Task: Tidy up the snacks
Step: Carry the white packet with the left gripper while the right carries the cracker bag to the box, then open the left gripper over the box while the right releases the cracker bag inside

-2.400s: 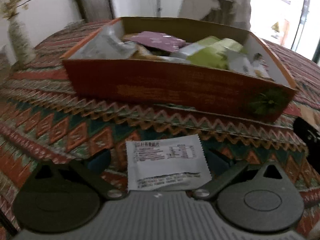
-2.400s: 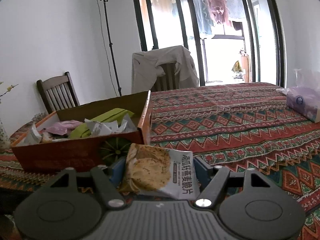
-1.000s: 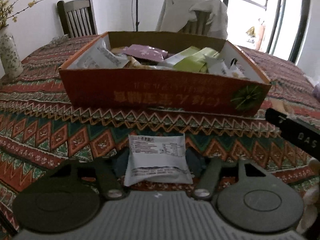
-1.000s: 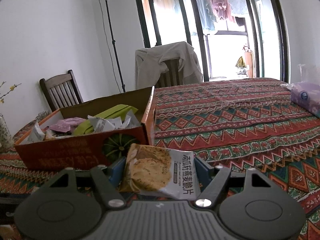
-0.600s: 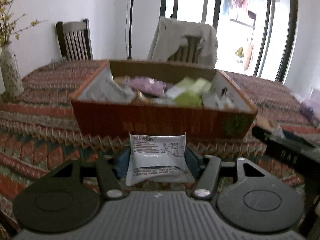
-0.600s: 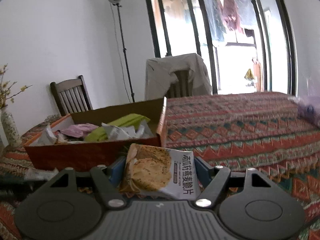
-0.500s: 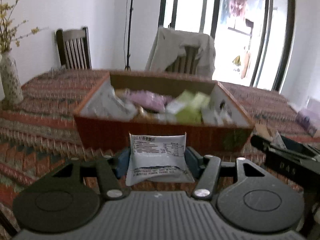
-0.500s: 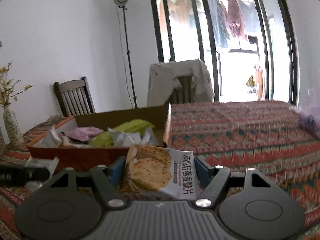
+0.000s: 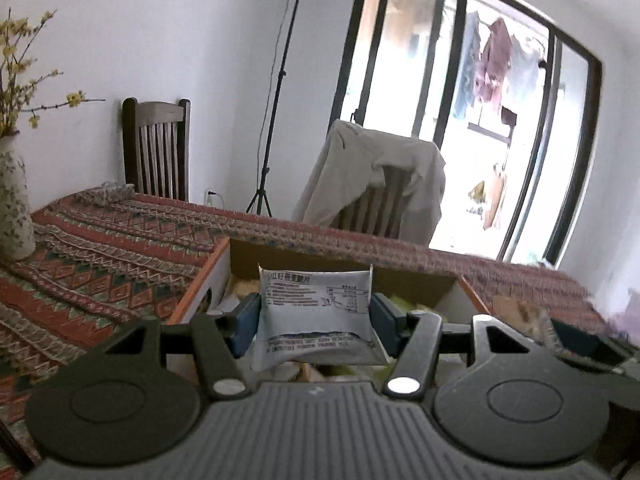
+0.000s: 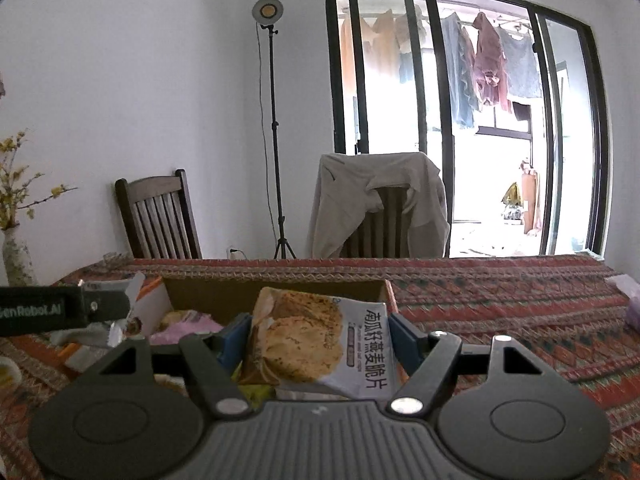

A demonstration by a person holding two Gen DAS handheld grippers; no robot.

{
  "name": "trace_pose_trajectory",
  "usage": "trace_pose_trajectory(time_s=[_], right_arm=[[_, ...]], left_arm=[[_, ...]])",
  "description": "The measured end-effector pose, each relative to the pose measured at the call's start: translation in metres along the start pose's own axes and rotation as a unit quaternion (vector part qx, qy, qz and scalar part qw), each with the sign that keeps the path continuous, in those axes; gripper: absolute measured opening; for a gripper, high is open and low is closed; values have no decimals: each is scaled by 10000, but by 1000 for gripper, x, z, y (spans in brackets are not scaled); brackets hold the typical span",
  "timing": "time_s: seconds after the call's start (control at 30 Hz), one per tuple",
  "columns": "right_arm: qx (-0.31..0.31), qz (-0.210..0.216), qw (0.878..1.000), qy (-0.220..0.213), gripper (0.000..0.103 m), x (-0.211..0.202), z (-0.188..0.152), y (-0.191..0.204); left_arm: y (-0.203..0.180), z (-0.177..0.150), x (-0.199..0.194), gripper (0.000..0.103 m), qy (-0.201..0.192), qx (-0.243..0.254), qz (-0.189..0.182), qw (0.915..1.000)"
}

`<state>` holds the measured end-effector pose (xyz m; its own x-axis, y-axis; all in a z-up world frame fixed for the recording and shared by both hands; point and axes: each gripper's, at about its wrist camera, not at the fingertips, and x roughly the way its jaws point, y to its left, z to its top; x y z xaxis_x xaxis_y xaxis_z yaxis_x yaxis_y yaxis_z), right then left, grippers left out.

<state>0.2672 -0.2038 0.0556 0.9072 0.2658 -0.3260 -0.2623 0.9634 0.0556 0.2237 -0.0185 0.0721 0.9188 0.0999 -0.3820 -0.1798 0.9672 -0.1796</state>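
the left gripper (image 9: 316, 316) pinches a white snack packet (image 9: 316, 314) above the cardboard box (image 9: 416, 272); the right gripper (image 10: 318, 338) clamps an oat crisp packet (image 10: 316, 344) over the same box's right end.

Daylight blows out the glass doors (image 10: 460, 128), the left view's right edge smears, and fisheye bends both frames.

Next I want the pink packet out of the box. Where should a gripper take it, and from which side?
Come from above, over the box wall, and pinch the pink packet across its raised edge. It lies flat among other snacks below the rim, so a side approach looks blocked. Both the left gripper and right gripper hold packets now.
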Motion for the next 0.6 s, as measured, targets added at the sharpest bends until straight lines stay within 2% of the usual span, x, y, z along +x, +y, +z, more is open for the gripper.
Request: trace_pose_trajectory(time_s=[0.17, 0.3, 0.4, 0.5, 0.57, 0.6], right_arm=[[54, -188, 9997, -118, 72, 28, 2, 8], [-16, -110, 9999, -127, 72, 45, -12, 8], [-48, 14, 10000, -60, 73, 48, -16, 8], [-66, 11, 10000, -45, 82, 47, -21, 6], [-52, -39, 10000, -9, 98, 47, -24, 4], [-15, -40, 10000, -8, 102, 47, -26, 3]], left_arm=[[7, 2, 28, 60, -311, -50, 151, 9994], [10, -10, 39, 61, -429, 196, 293, 9985], [14, -13, 40, 63, -458, 201, 191, 9986], [17, -17, 37, 78, -497, 143, 125, 9986], [20, -18, 34, 103, -547, 58, 163, 9984], [21, -19, 33, 103, -613, 5, 178, 9980]])
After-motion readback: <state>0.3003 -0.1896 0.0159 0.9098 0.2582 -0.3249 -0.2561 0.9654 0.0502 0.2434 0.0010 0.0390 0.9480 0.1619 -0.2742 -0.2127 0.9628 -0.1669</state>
